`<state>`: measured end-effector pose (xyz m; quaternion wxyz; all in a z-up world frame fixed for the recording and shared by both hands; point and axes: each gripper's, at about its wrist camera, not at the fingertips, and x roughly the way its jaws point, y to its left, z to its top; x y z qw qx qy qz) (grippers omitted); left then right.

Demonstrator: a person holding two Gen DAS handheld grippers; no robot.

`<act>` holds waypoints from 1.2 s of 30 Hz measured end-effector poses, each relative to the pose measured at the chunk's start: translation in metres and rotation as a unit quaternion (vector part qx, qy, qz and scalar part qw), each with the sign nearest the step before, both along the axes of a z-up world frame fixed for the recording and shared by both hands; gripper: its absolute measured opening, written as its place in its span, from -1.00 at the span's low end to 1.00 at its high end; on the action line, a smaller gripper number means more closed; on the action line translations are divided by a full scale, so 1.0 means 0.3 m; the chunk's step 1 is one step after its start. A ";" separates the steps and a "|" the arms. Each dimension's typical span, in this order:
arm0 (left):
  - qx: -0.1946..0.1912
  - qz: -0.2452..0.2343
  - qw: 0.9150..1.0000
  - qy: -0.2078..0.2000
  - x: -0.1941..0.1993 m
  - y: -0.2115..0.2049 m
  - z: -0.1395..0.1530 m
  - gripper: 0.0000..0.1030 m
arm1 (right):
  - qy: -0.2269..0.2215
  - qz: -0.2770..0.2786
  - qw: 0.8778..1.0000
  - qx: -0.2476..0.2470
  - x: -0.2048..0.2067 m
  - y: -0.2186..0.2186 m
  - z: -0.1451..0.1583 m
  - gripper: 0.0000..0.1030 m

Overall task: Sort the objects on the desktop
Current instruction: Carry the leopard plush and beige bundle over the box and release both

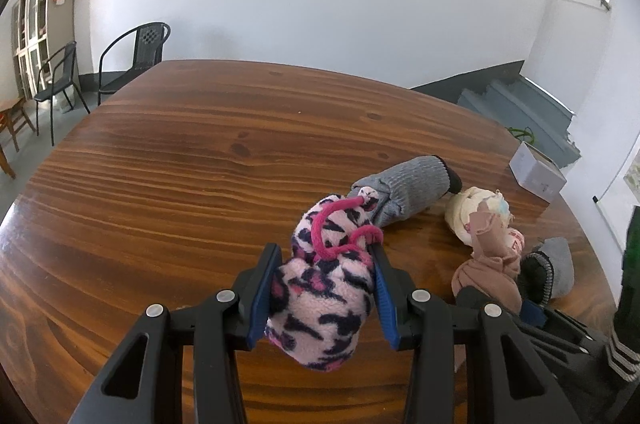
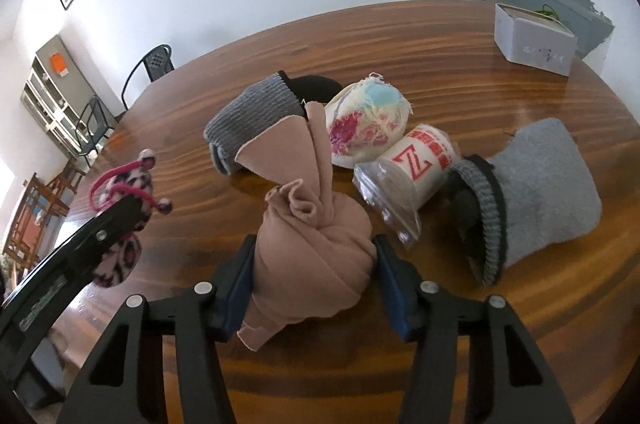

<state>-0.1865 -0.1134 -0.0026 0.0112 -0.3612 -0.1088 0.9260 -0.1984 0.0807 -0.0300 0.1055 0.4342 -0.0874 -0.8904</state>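
Observation:
My left gripper is shut on a pink leopard-print fleece sock bundle with a magenta cord, held above the wooden table. The same sock bundle shows at the left of the right wrist view. My right gripper is shut on a knotted beige cloth bundle, also seen as the beige bundle in the left wrist view. Behind lie a grey ribbed sock, a cream ball-shaped bundle, a wrapped roll with a red Z and a grey fleece sock.
A white box stands at the table's far right corner. Black metal chairs and a cabinet stand beyond the table's left side; stairs rise at the right. Bare wood fills the table's left half.

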 end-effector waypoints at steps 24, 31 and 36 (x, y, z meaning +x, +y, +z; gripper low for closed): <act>-0.035 -0.140 0.988 0.062 0.227 0.370 0.126 -0.12 | 0.109 -0.107 0.988 0.017 0.598 0.579 0.365 0.16; -0.023 -0.175 0.983 0.059 0.291 0.486 0.146 -0.11 | 0.107 -0.180 0.976 0.063 0.747 0.860 0.411 0.17; -0.020 -0.198 0.978 0.058 0.330 0.601 0.156 -0.11 | 0.091 -0.210 0.969 0.090 0.780 1.031 0.399 0.17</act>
